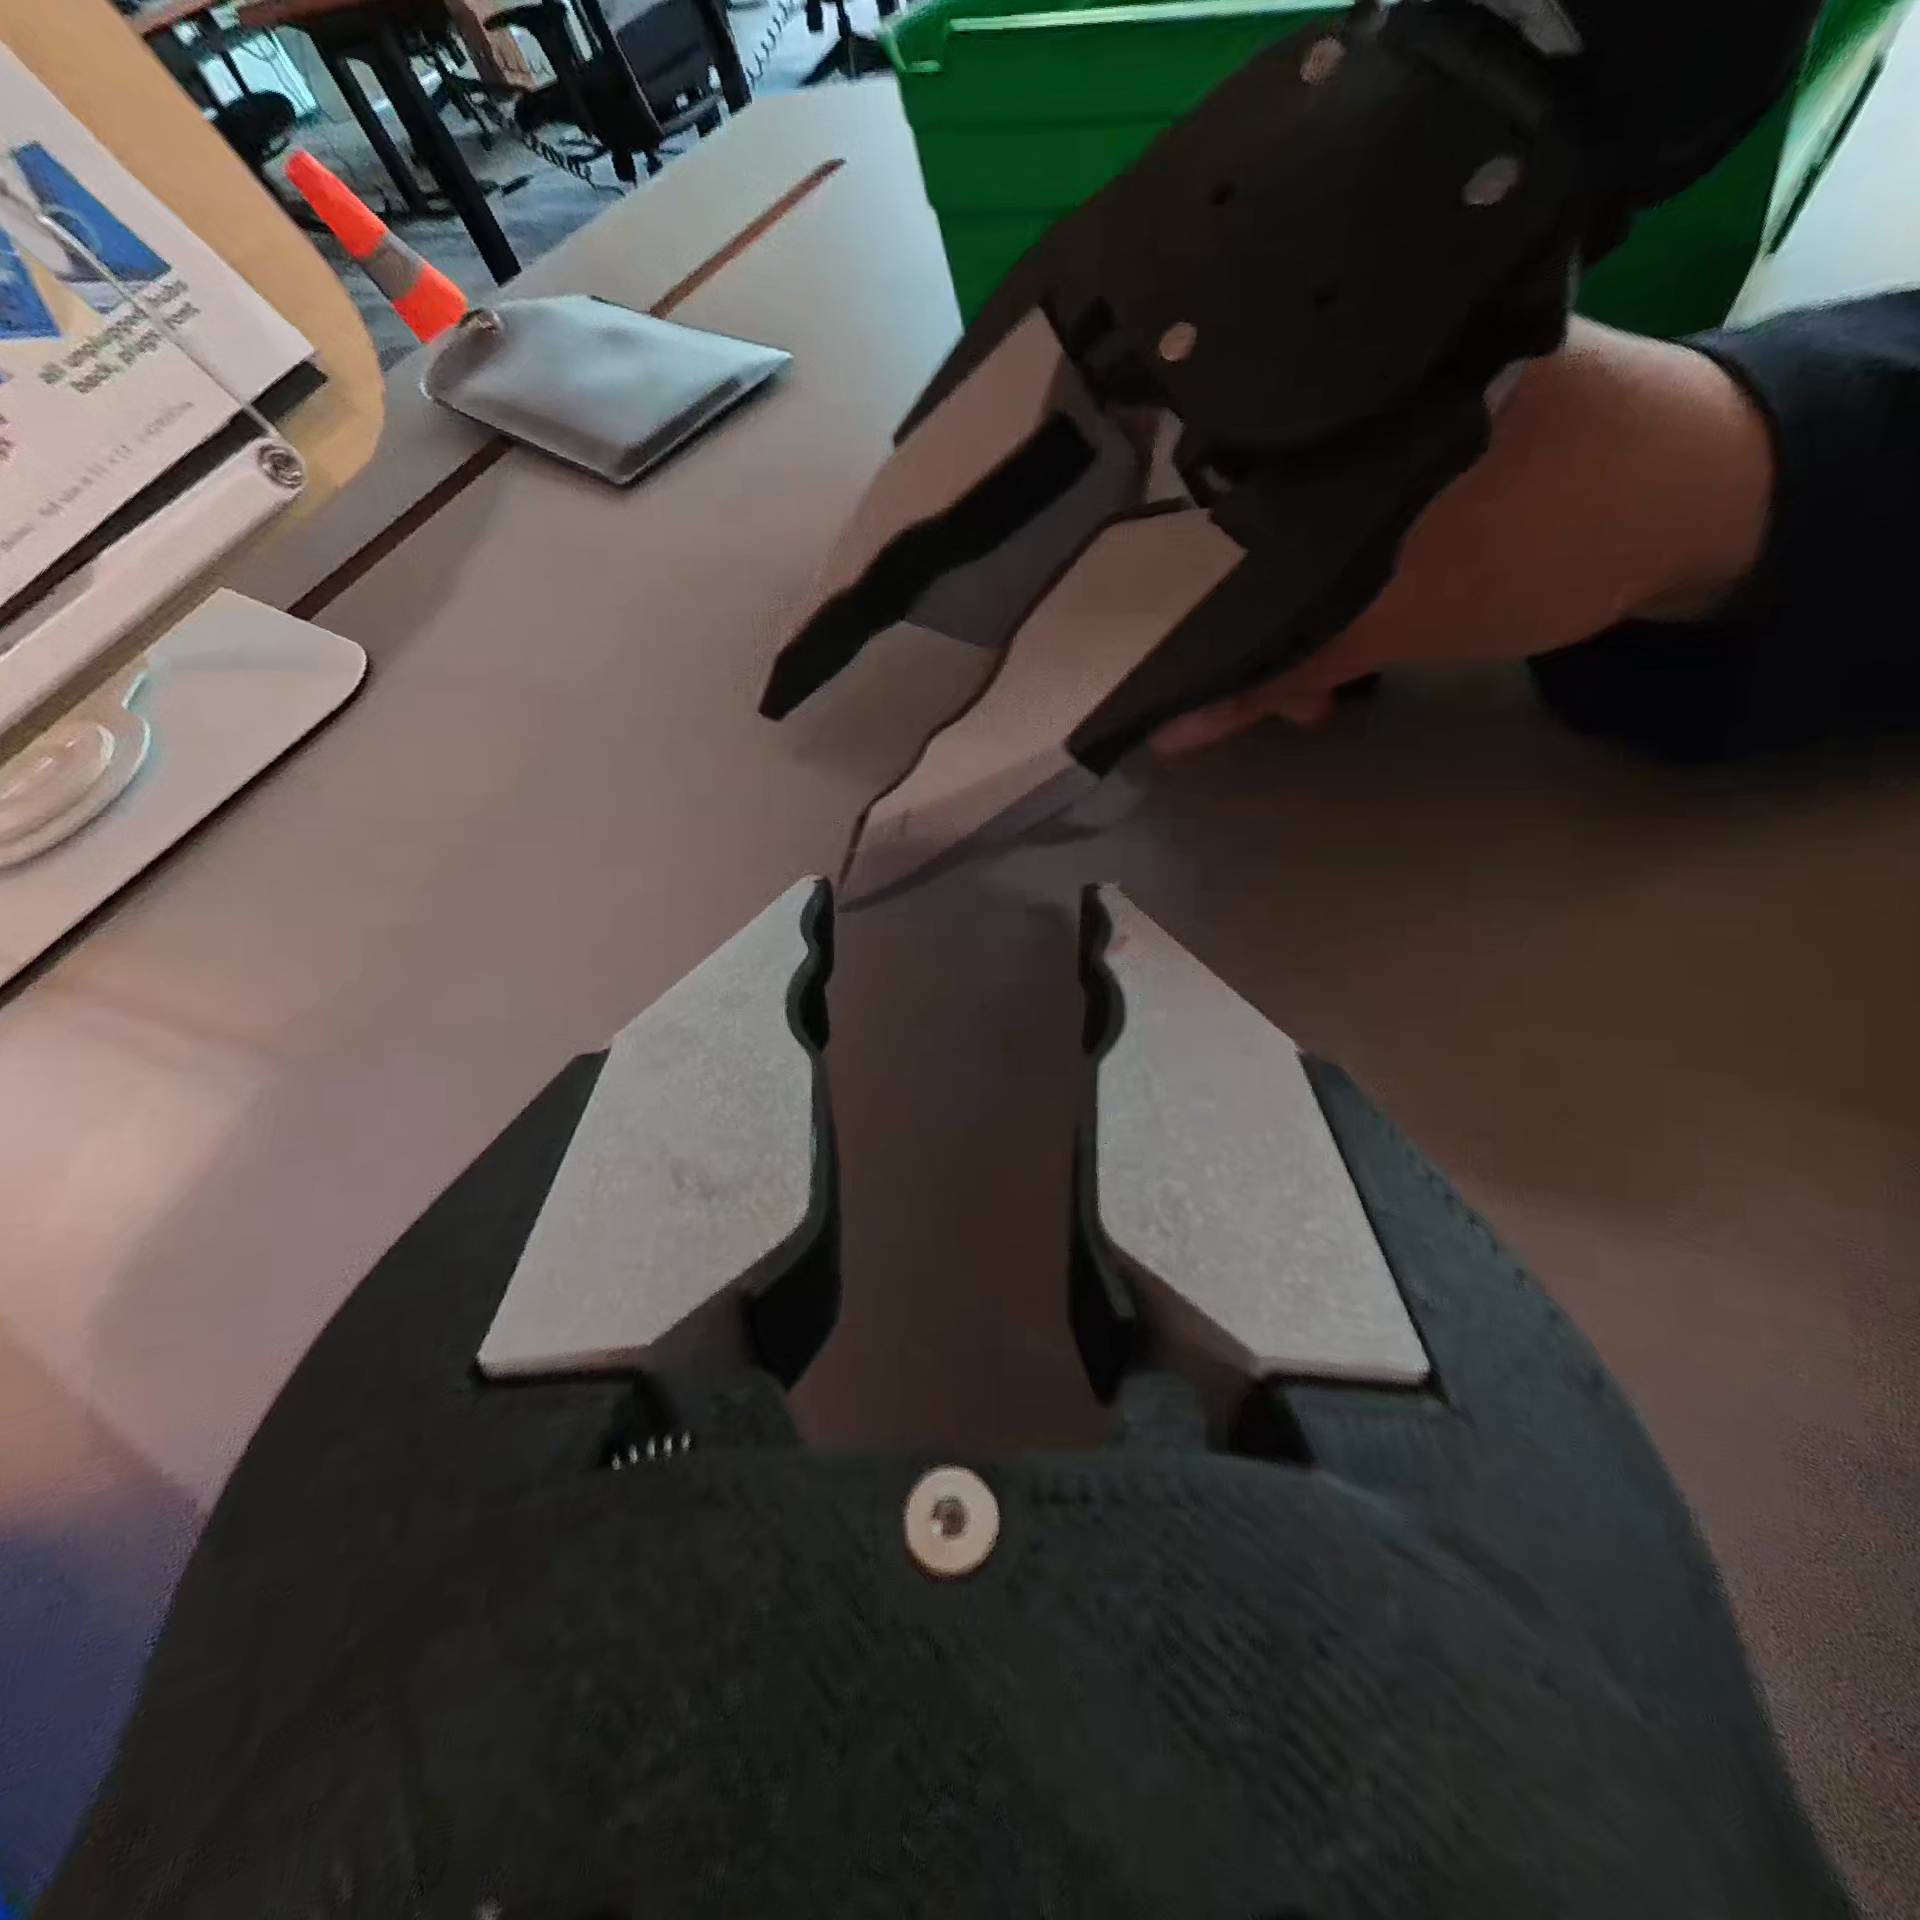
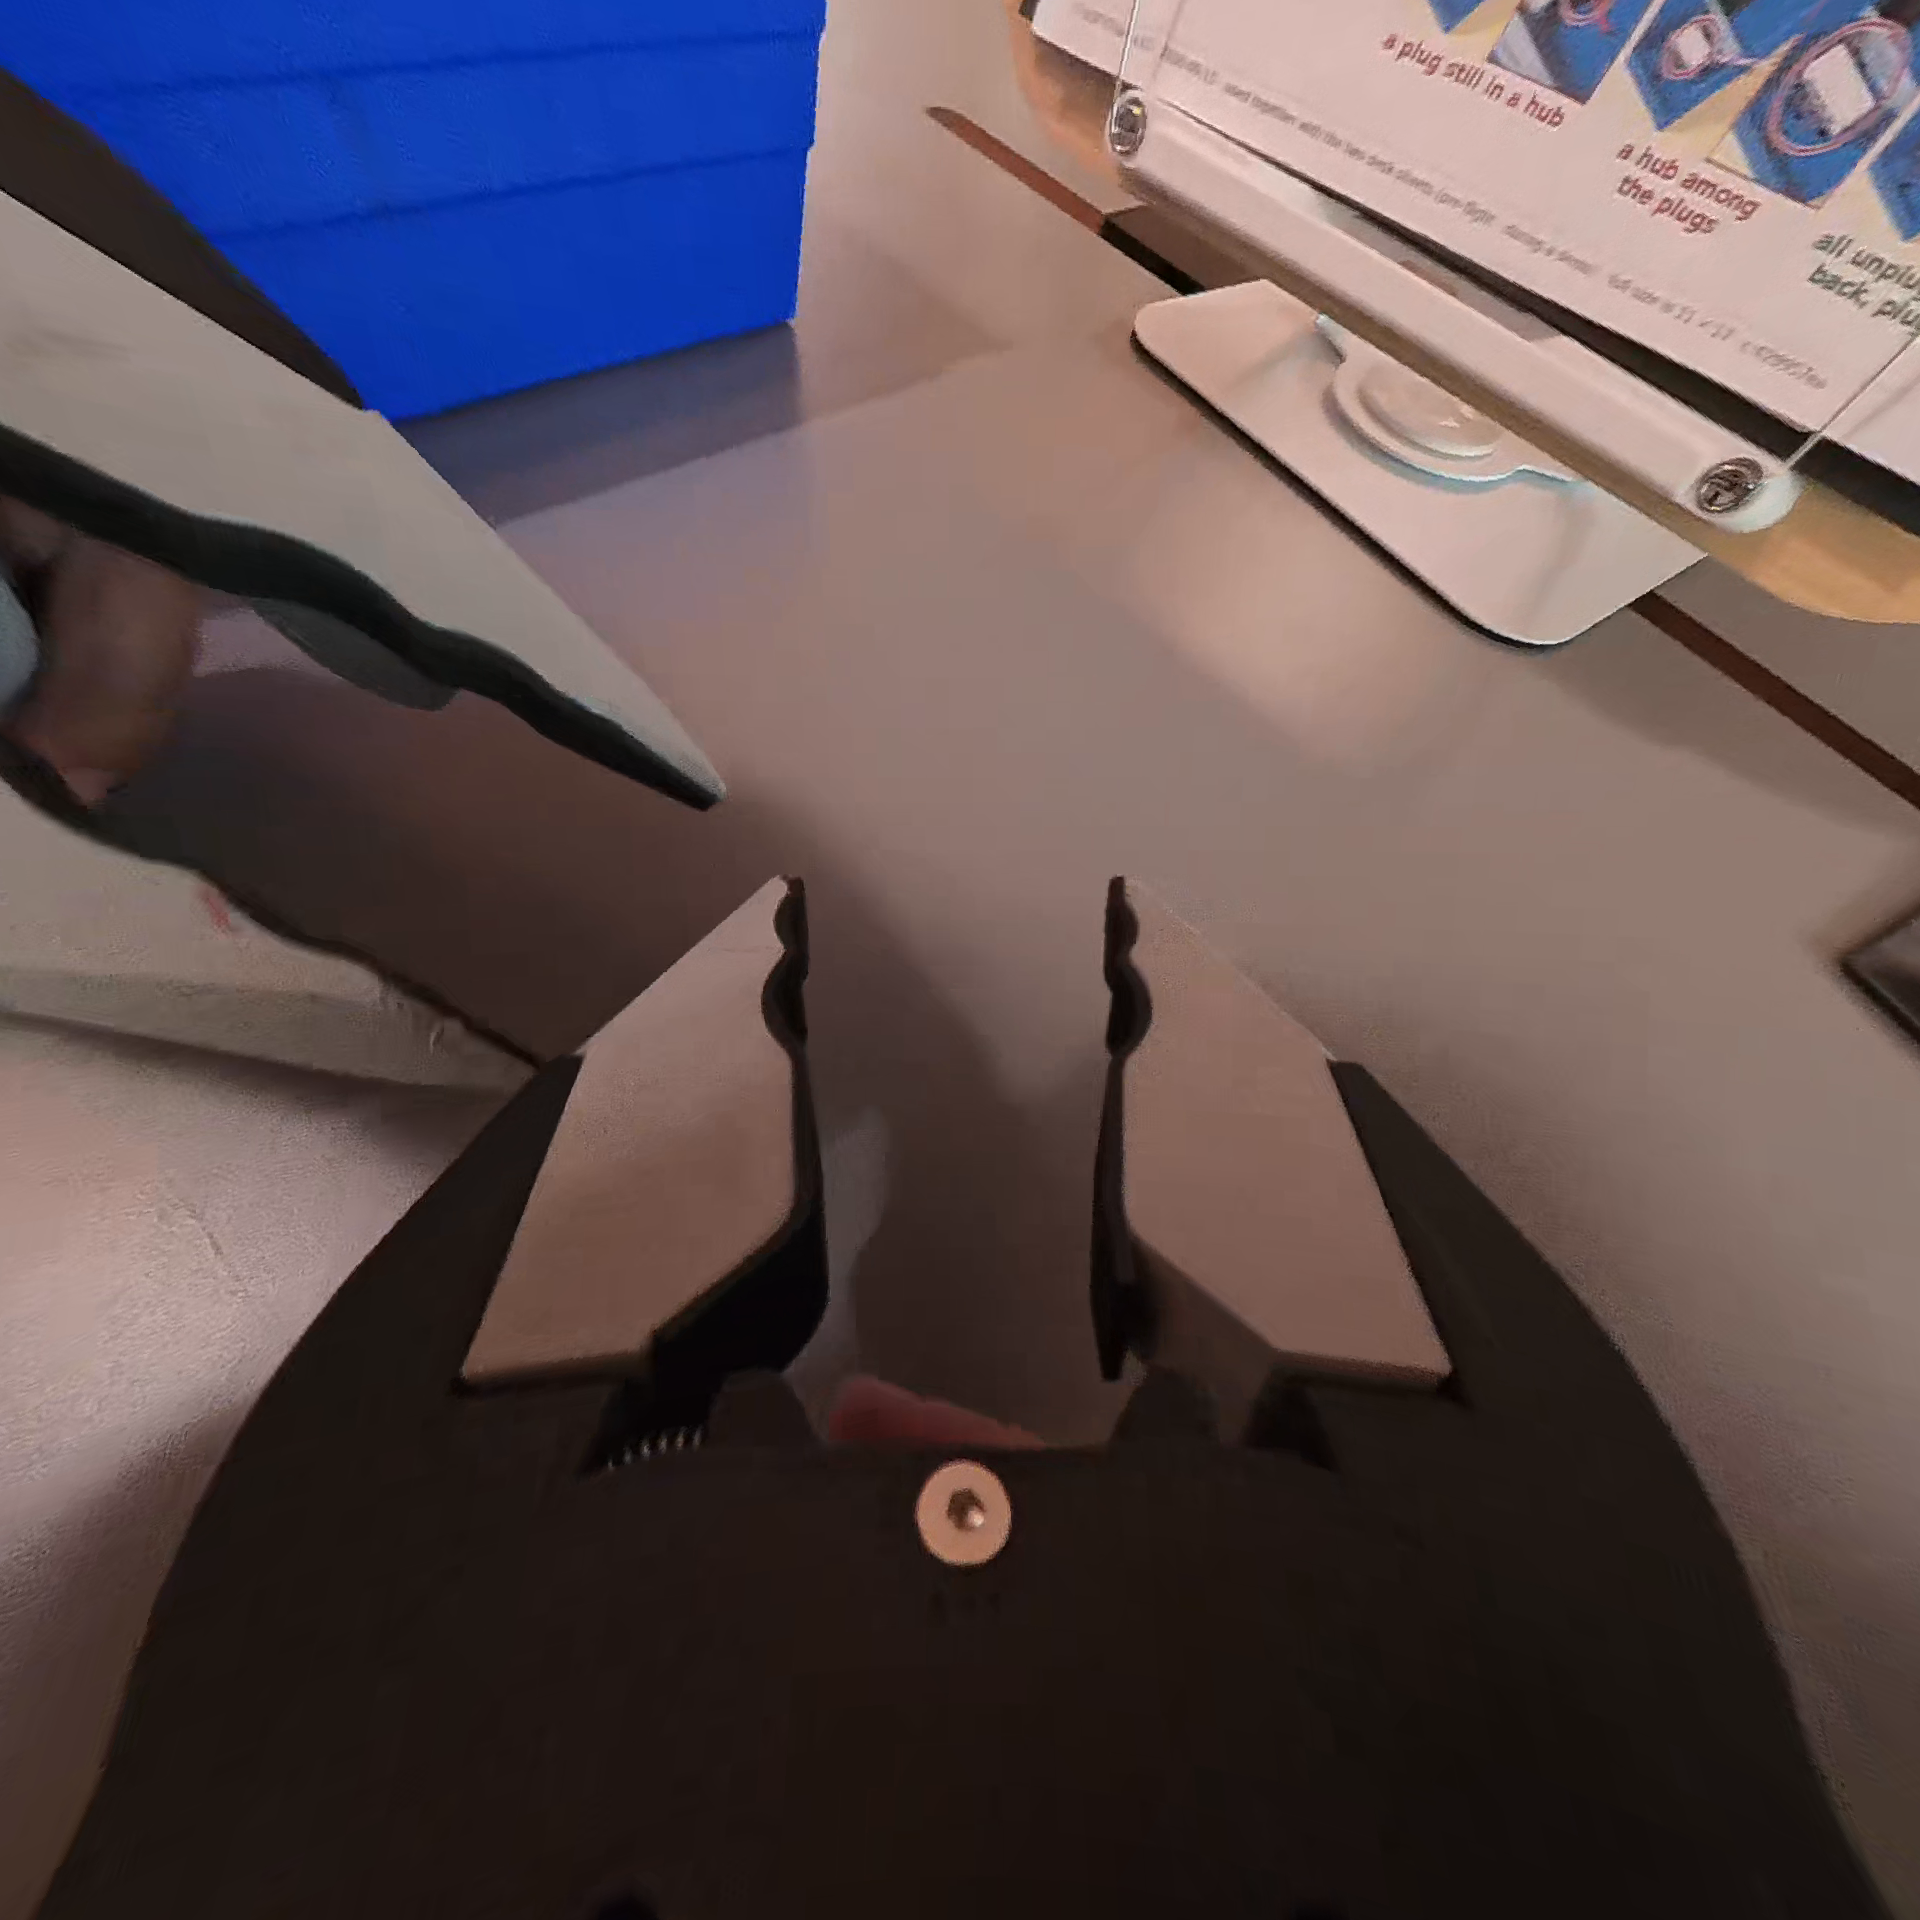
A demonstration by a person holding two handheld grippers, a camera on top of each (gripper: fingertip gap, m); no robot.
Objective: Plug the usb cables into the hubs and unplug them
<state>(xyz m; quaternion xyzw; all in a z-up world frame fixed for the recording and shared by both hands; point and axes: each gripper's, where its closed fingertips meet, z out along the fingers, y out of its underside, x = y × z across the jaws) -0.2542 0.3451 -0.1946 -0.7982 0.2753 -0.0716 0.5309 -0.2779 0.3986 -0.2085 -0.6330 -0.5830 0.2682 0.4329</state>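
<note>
My left gripper is open and empty, low over a grey-brown table. My right gripper faces it from the upper right, held by a hand, open and empty, with its lower tip close to the table. Their tips are a short way apart. In the right wrist view my right gripper is open with bare table between its jaws. One of the left gripper's fingers reaches in from the left. Neither holds anything.
A white stand bearing a printed sheet is at the left, and also shows in the right wrist view. A grey folded pouch and an orange cone lie beyond. A green bin and a blue bin flank the table.
</note>
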